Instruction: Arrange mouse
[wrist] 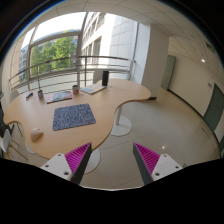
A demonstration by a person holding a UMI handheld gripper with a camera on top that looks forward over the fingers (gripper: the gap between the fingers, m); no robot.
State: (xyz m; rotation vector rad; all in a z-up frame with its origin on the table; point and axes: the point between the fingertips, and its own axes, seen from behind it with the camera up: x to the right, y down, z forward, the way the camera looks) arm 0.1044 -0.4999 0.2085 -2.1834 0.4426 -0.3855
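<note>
A small pale mouse (37, 132) lies on the curved wooden desk (110, 103), to the left of a patterned mouse mat (73, 117). My gripper (112, 158) is open and empty, held high above the floor, well short of the desk. Its fingers (79, 158) with magenta pads point toward the desk's near edge. The mouse and mat are far beyond the fingers, to the left.
At the back of the desk are a dark upright object (105, 77), a laptop or keyboard (58, 97) and small items. A round table foot (120, 128) stands on the grey floor (170, 125). Large windows (55, 50) lie behind; a door (167, 72) to the right.
</note>
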